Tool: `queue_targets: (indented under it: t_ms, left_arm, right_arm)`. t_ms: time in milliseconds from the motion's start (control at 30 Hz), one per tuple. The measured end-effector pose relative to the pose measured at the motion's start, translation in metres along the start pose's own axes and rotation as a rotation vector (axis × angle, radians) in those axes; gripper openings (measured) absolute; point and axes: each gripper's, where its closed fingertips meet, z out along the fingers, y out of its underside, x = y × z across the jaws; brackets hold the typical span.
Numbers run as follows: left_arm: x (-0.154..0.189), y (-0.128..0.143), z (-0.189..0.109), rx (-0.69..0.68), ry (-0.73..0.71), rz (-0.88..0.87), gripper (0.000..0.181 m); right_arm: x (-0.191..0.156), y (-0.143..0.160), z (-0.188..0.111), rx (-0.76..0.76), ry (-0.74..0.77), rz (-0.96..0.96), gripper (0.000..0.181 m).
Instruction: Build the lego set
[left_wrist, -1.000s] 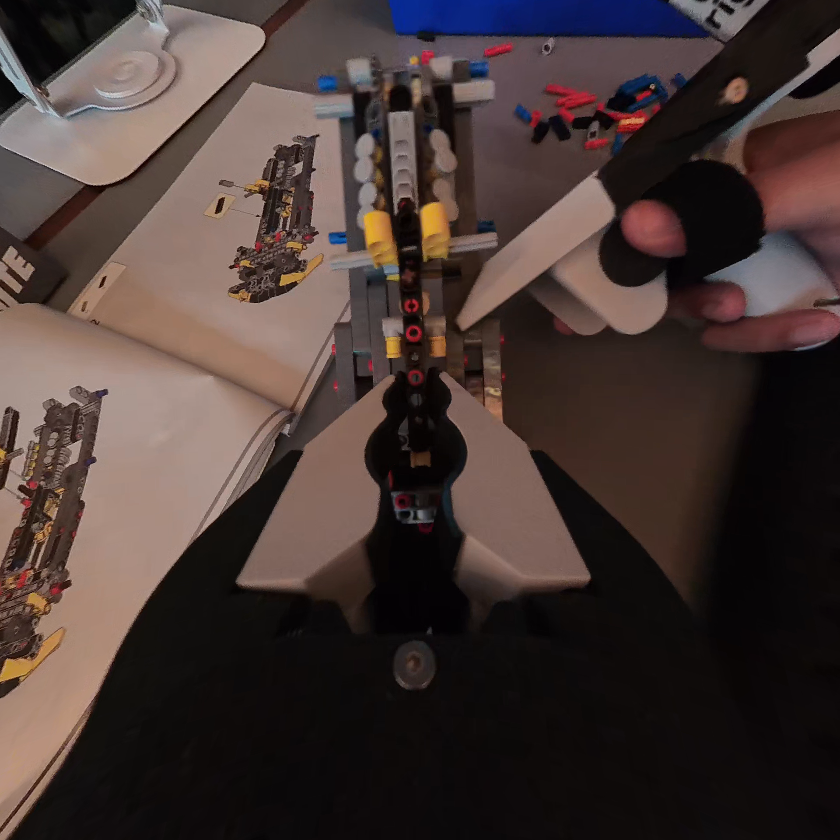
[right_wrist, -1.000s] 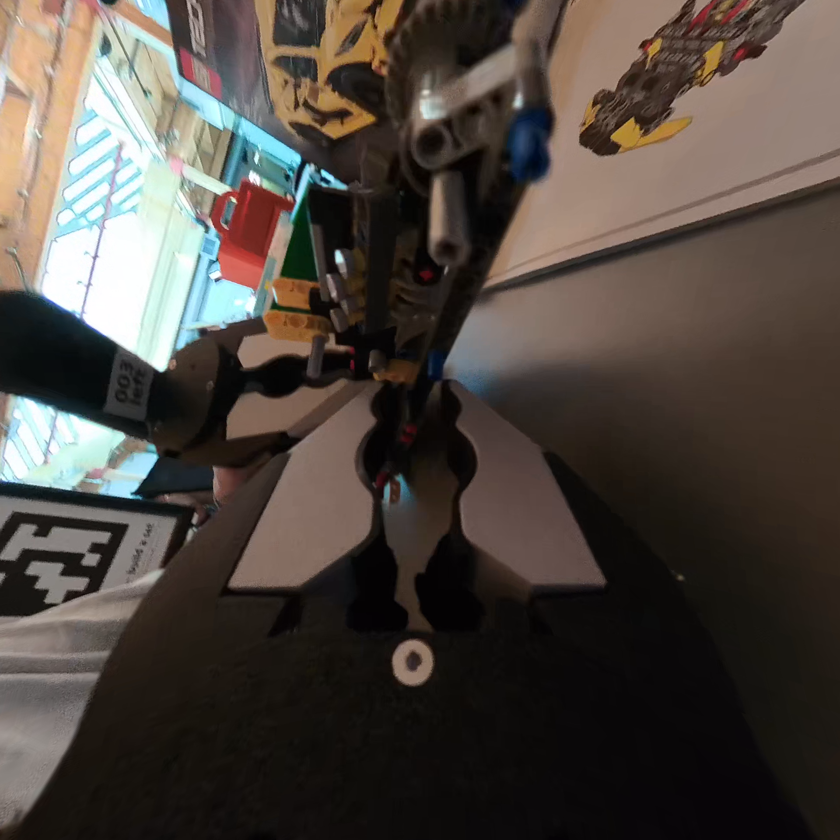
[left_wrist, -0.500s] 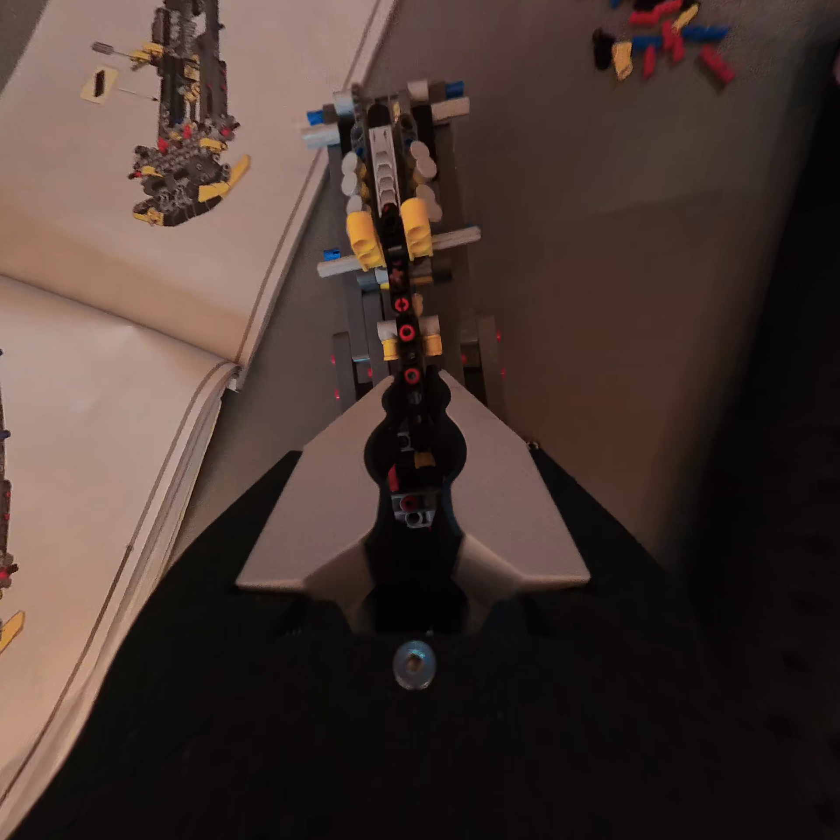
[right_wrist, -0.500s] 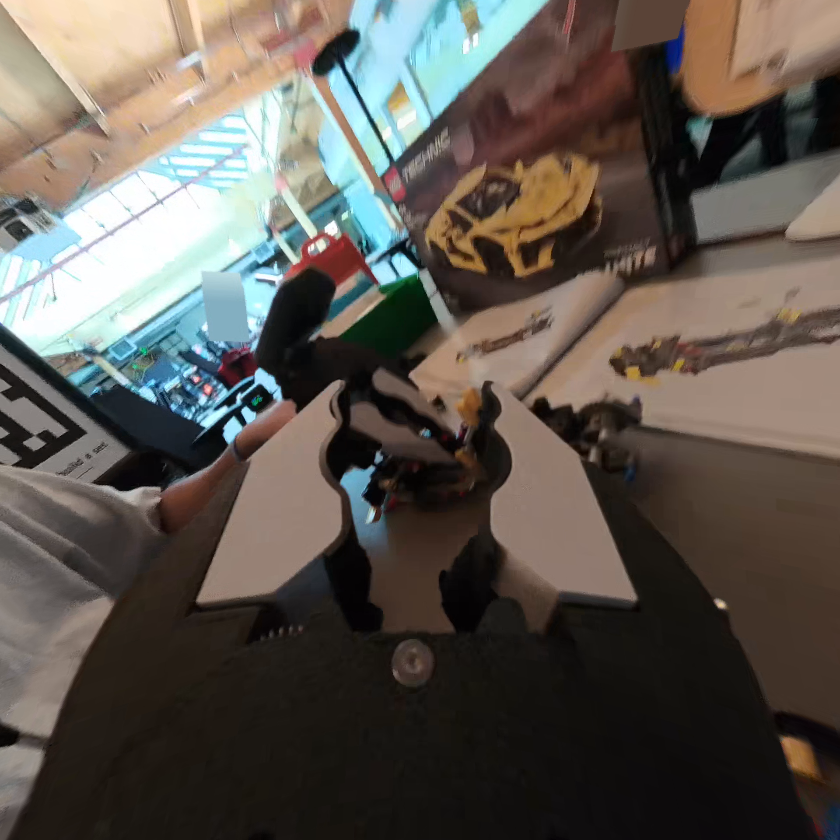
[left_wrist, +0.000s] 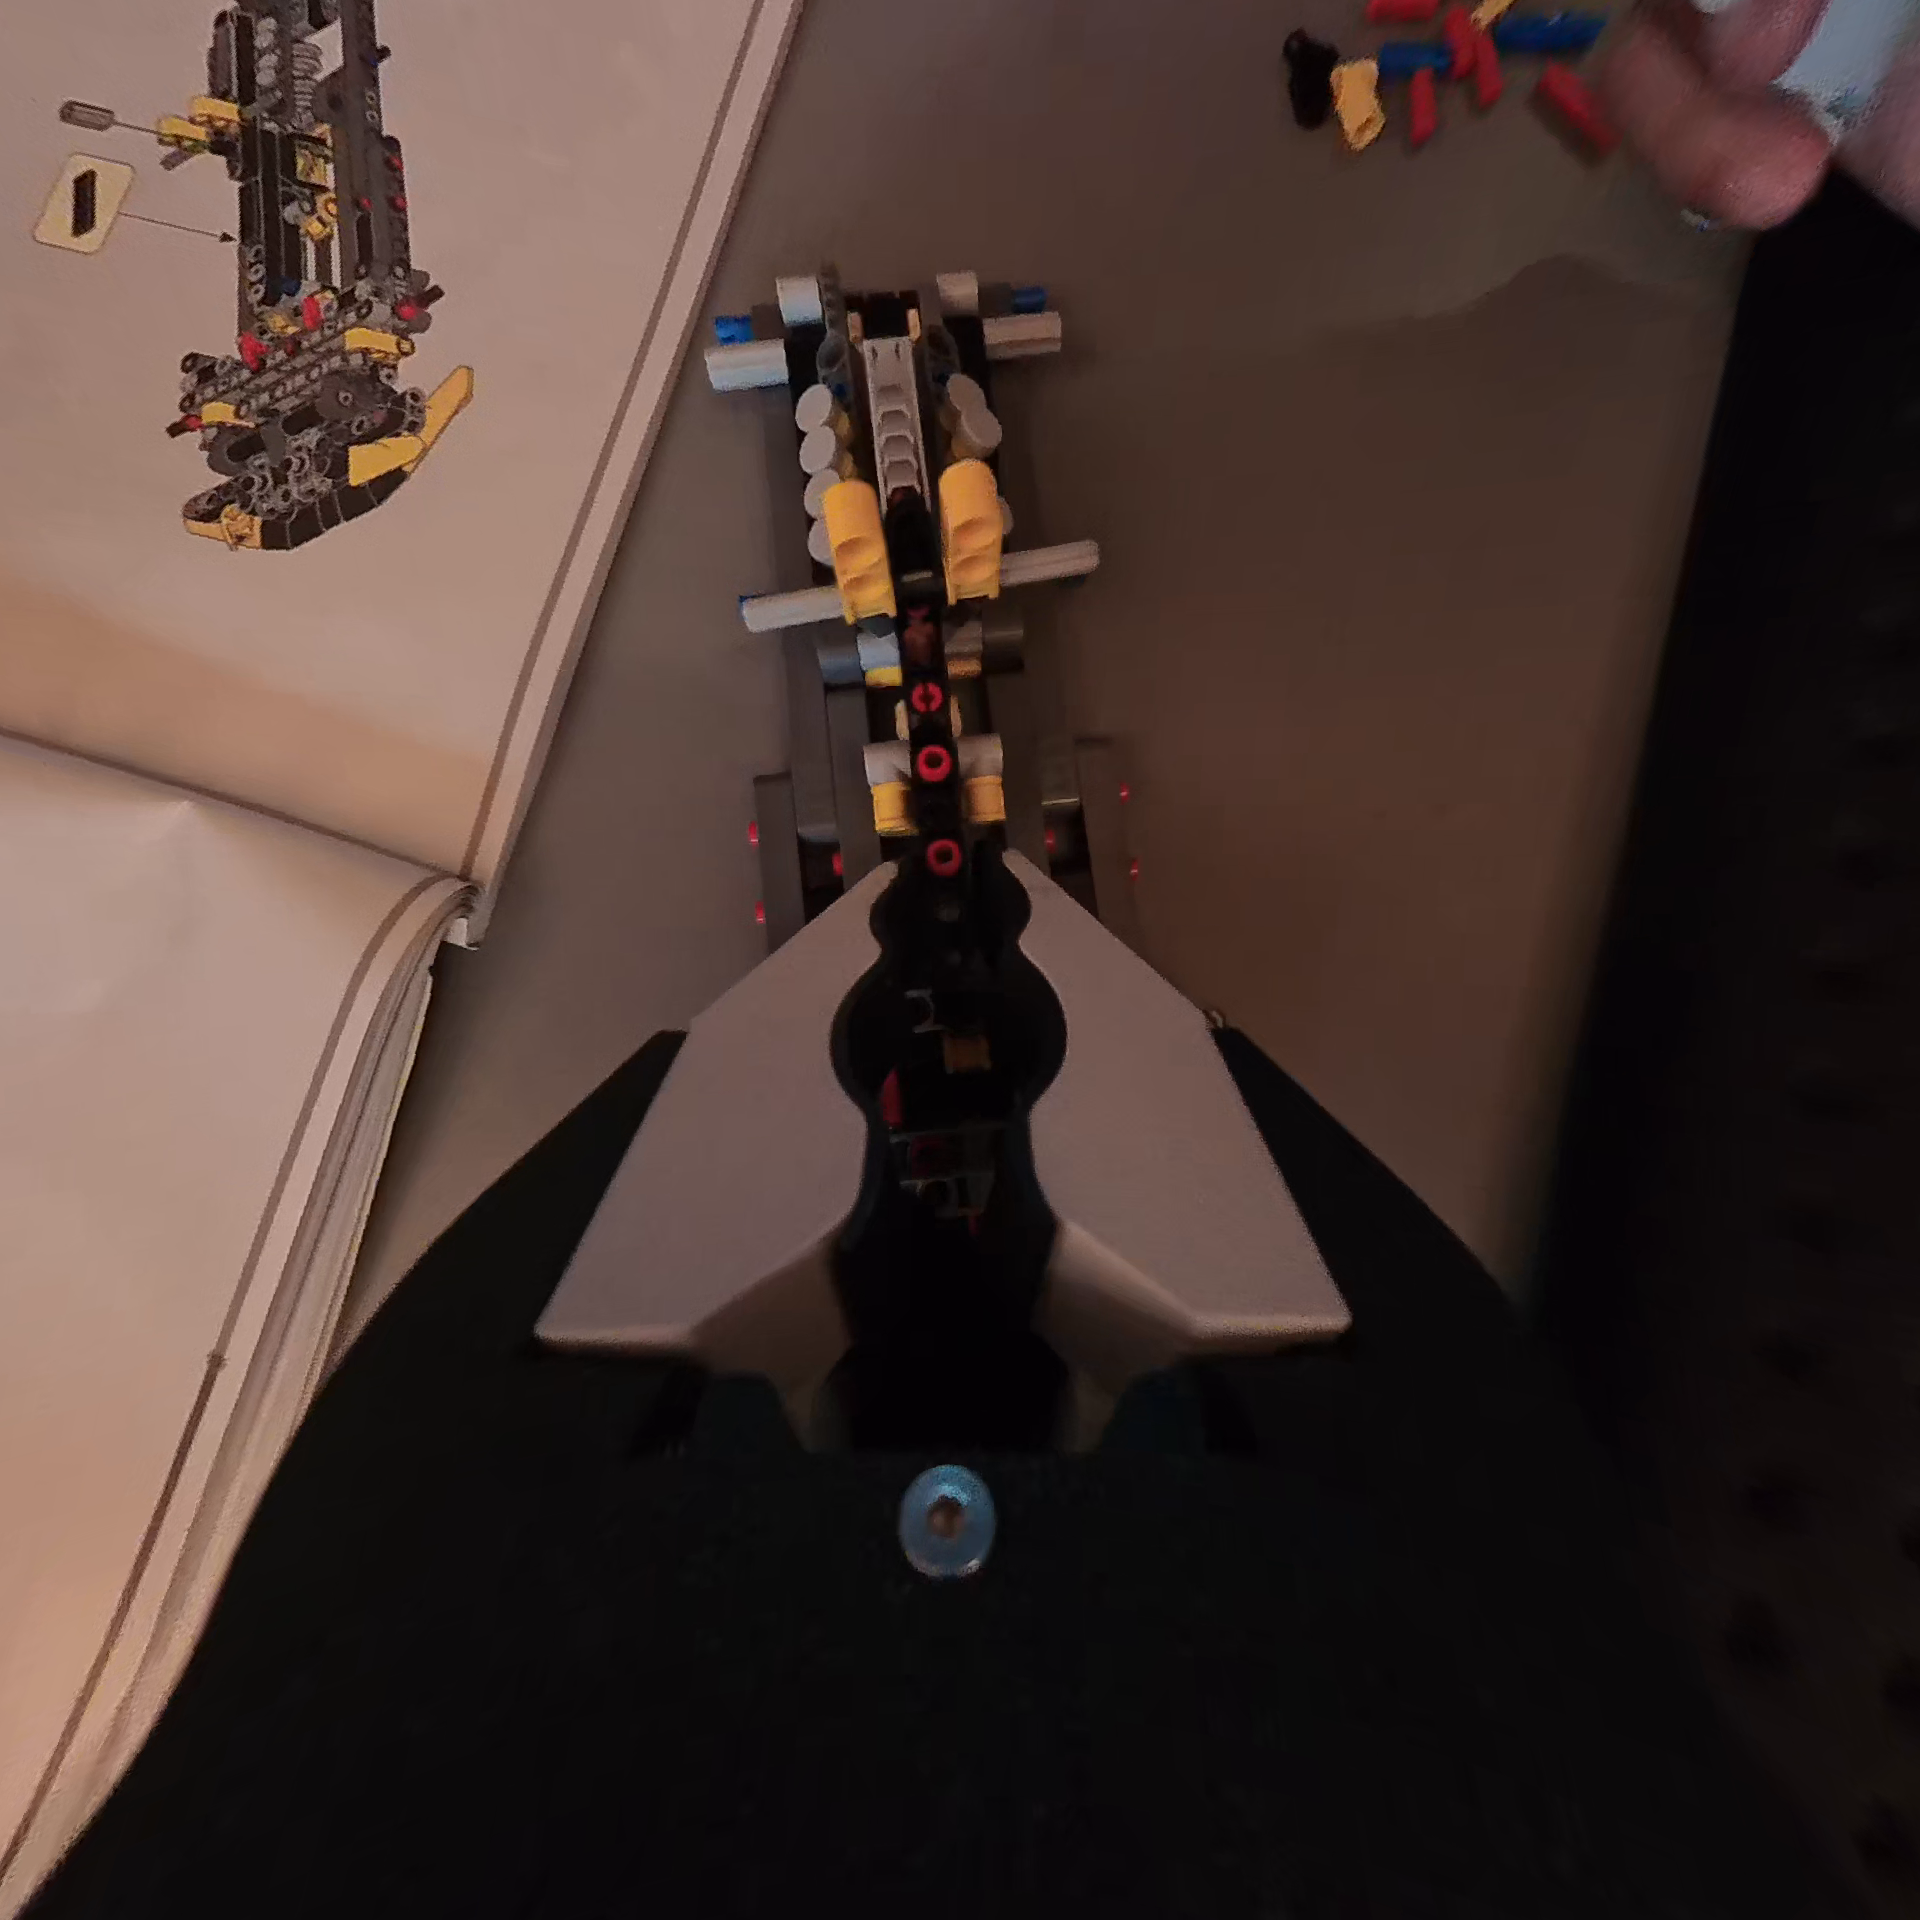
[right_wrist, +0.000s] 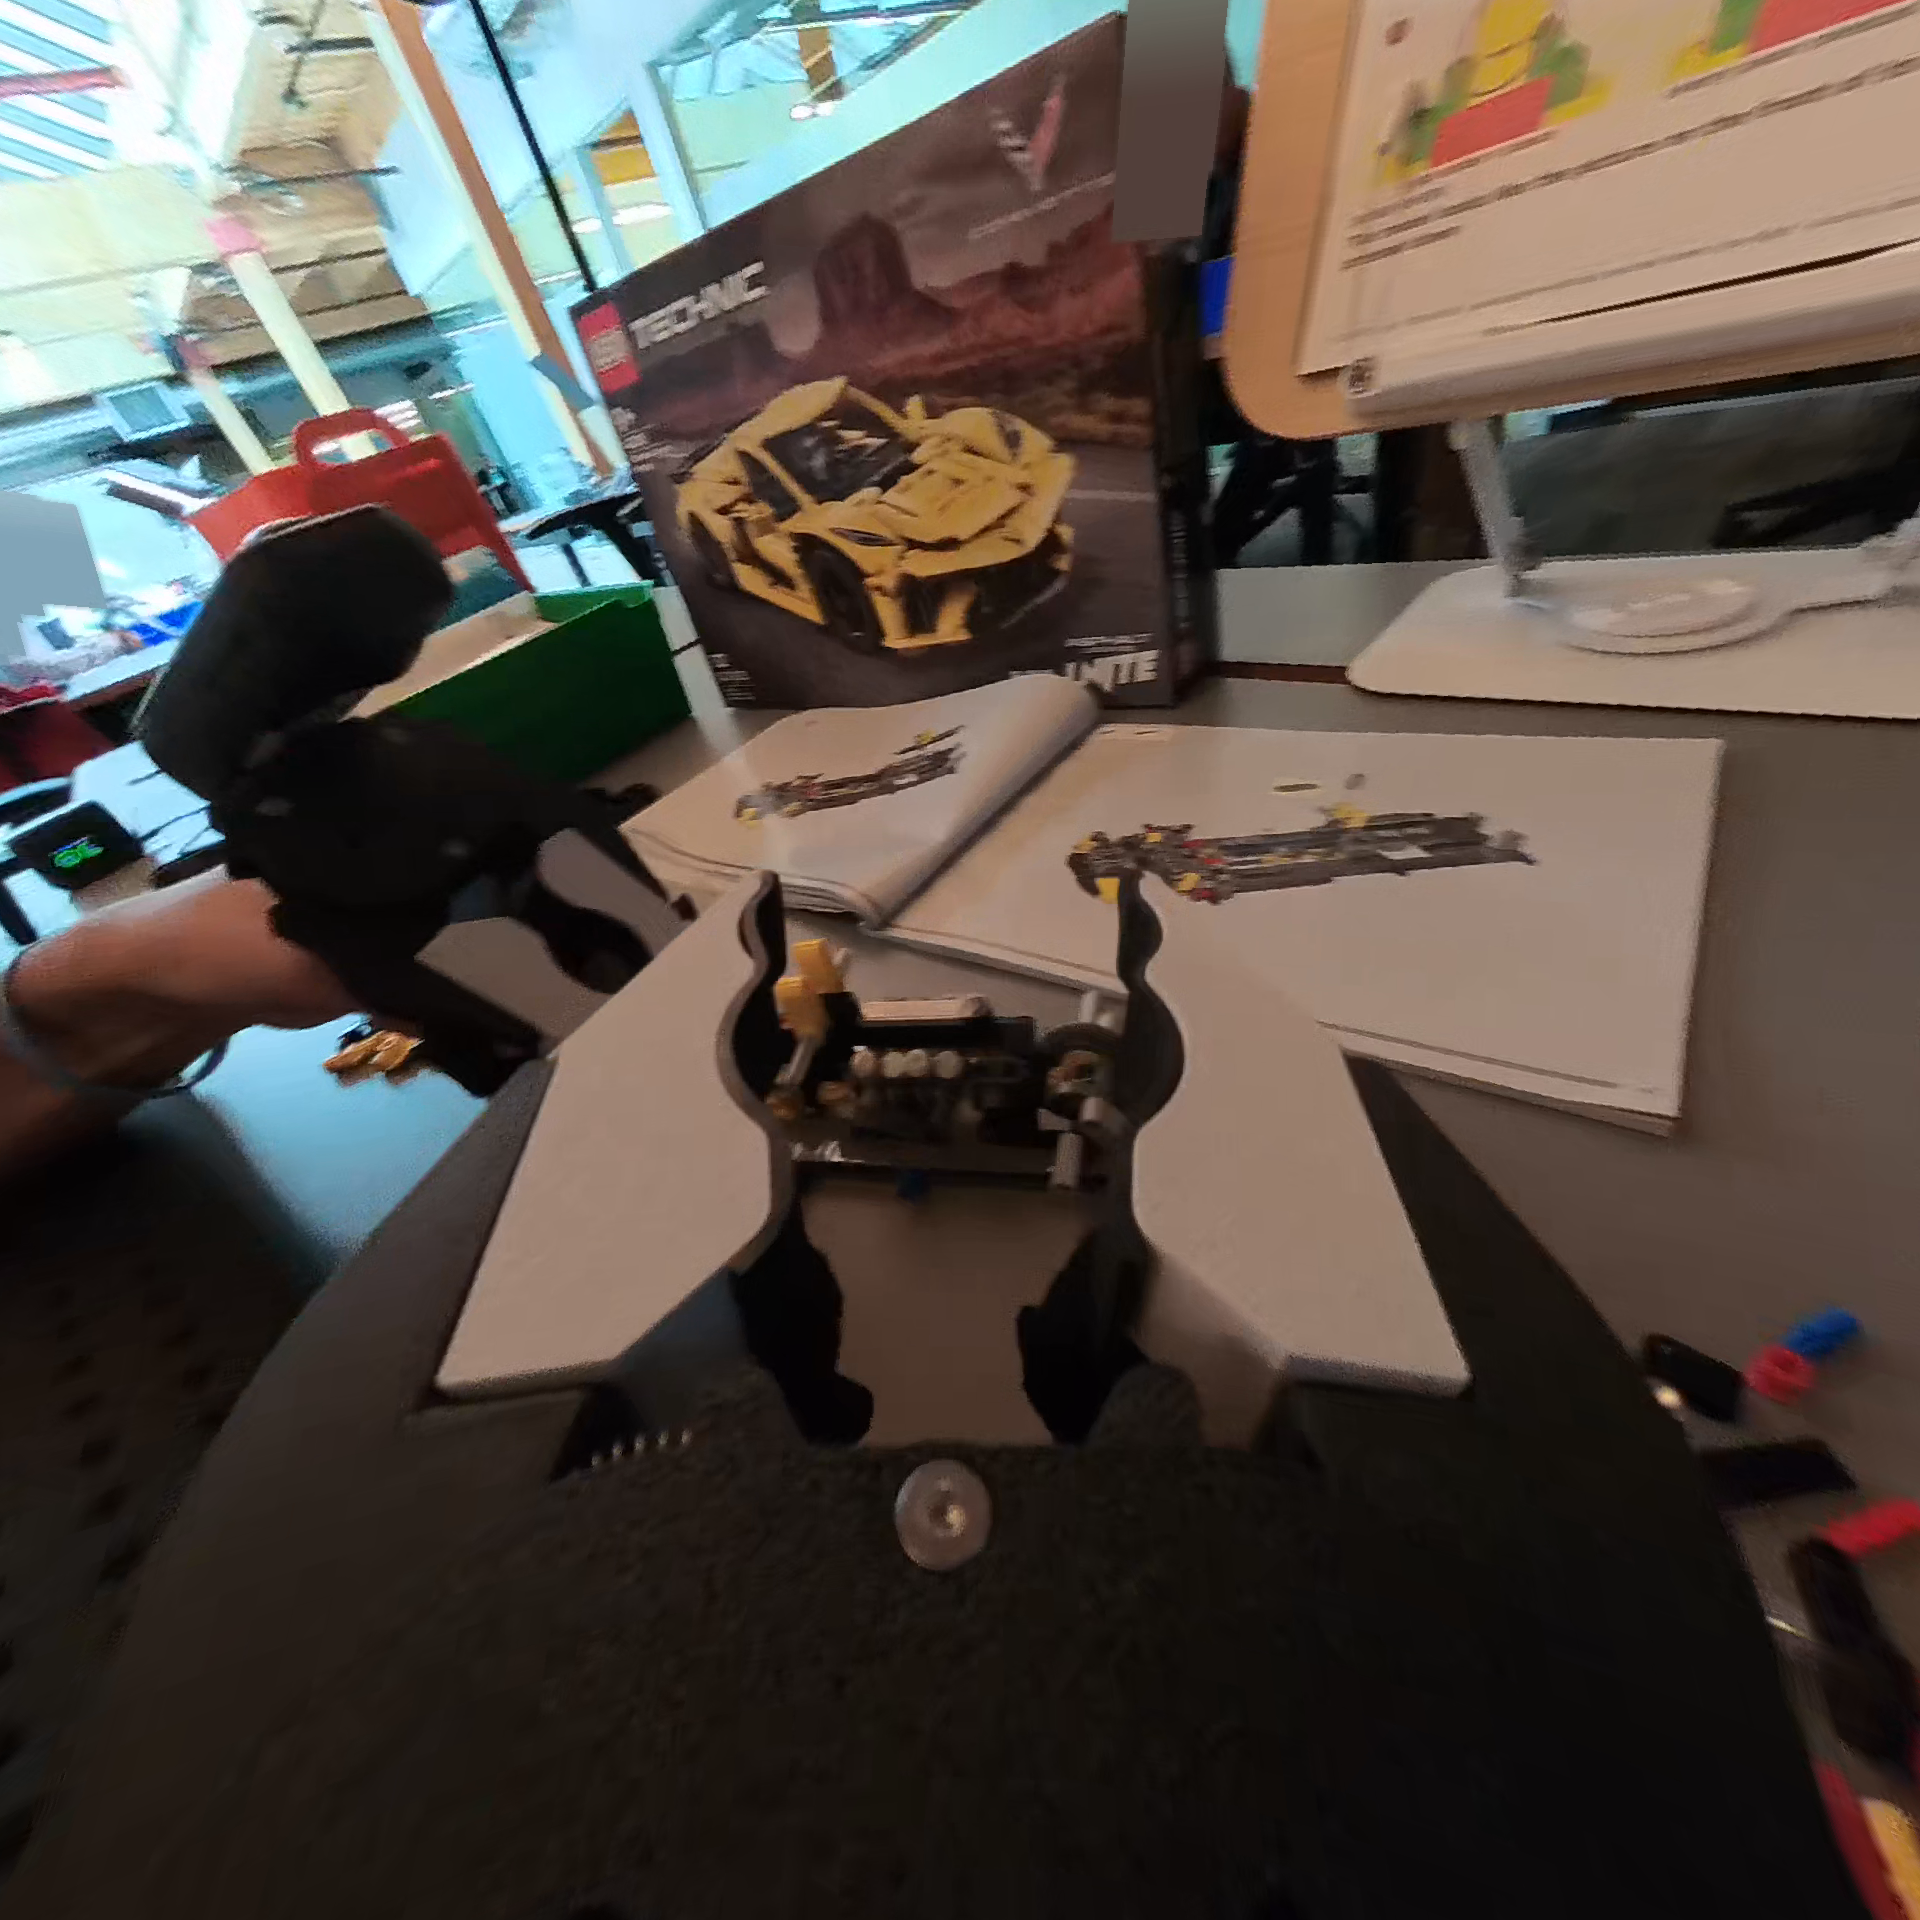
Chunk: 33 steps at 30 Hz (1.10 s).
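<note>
The left gripper (left_wrist: 943, 894) had its jaws closed on the near end of the lego model (left_wrist: 906, 582) — a long, narrow frame of grey and black beams with yellow parts and red pins. The model lay on the grey desk (left_wrist: 1299, 644) and pointed away from the camera, just beside the right edge of the open manual (left_wrist: 312, 644). Loose pieces (left_wrist: 1455, 62) in red, blue, yellow and black lay well apart from it, at the far right, and a blurred hand (left_wrist: 1725, 135) was near them.

In the right wrist view, the right gripper (right_wrist: 943, 925) had its jaws wide open and held nothing. The model (right_wrist: 935, 1081) showed in the gap between its fingers, but farther off, on the desk (right_wrist: 1662, 1195). The left gripper (right_wrist: 582, 935) reached to the model from the left. Behind the model lay the manual (right_wrist: 1351, 935), and behind that stood the box (right_wrist: 904, 416) with a yellow car on it — beside the white monitor base (right_wrist: 1621, 644). Some loose pieces (right_wrist: 1787, 1371) lay at the right.
</note>
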Motion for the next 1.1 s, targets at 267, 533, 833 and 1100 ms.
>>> queue_targets:
  t_ms: [267,533,833,1100]
  left_arm:
    - [-0.005,-0.012,-0.026,0.198,0.197,-0.099,0.032]
    - [-0.061,-0.043,-0.072,0.579,0.137,-0.199,0.041]
    - [-0.115,-0.032,-0.083,0.597,-0.16,-0.262,0.031]
    - [-0.125,-0.022,-0.086,0.553,-0.161,-0.323,0.028]
  right_arm:
    - [0.029,0.0,-0.003,0.036,0.143,-0.129,0.067]
    - [0.04,0.033,0.008,-0.173,0.183,-0.178,0.055]
    - [0.046,0.024,0.001,-0.131,0.253,-0.182,0.062]
    - [0.041,0.036,0.005,-0.19,0.205,-0.144,0.058]
